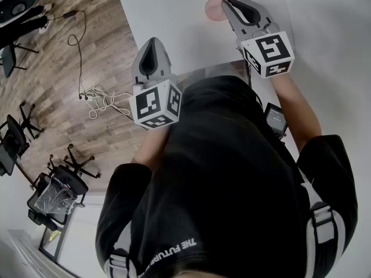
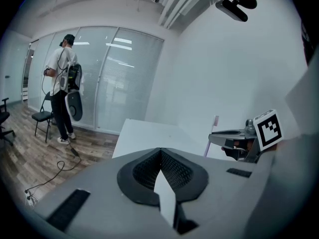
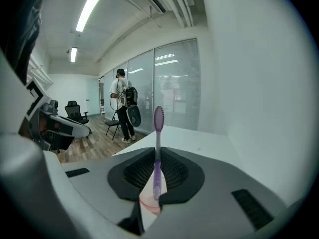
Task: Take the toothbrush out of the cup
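Note:
A purple toothbrush stands upright between the jaws of my right gripper, which is shut on its handle. Just under its lower end shows a pink cup; whether the brush end is still inside the cup I cannot tell. In the head view the right gripper is over the pink cup on the white table. My left gripper hangs to its left, shut and empty. From the left gripper view the toothbrush pokes above and below the right gripper.
A person with a backpack stands by glass partitions beyond the table. Cables lie on the wooden floor, with office chairs to the left. A white wall runs along the table's right side.

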Demonstrator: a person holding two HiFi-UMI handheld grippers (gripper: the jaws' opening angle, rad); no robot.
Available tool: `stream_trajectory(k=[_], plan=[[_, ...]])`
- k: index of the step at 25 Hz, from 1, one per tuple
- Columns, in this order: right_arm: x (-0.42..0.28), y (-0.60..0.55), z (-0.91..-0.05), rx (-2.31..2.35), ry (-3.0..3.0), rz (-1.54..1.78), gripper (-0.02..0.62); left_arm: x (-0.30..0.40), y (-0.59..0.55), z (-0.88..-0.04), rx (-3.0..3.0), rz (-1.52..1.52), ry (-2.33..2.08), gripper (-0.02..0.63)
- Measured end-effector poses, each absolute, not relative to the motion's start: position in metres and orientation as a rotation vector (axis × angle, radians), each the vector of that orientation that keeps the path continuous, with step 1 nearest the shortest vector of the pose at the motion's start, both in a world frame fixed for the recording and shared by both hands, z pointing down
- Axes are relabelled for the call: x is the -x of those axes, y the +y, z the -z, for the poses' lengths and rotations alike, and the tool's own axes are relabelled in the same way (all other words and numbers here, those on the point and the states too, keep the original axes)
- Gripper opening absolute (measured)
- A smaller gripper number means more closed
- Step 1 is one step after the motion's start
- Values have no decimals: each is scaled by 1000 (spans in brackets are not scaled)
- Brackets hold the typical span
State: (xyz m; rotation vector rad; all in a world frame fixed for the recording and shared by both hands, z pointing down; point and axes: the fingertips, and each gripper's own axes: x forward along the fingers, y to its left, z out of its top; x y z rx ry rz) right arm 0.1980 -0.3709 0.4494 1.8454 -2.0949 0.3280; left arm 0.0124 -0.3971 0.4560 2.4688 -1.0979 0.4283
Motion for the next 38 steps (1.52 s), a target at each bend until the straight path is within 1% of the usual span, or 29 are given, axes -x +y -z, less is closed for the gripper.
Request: stream_trajectory(k=[7, 16, 21, 26, 38], plan=[[-197, -369, -390, -1912, -2106, -226, 49, -12, -400, -433, -2535, -378, -1057, 15], [-205, -338, -336, -2015, -2073, -162, 49, -10, -399, -401, -2606, -304, -1035, 15], [-212, -318, -342, -2068, -2014, -202, 49, -4, -400, -385, -2640, -273, -1074, 15], [-211, -304, -363, -2090, -1994, -238, 49, 6, -399, -387, -2623, -256, -1100, 15], [-199, -316, -358, -2057, -2031, -222, 49, 20, -404, -381, -2589, -235, -1149, 14]])
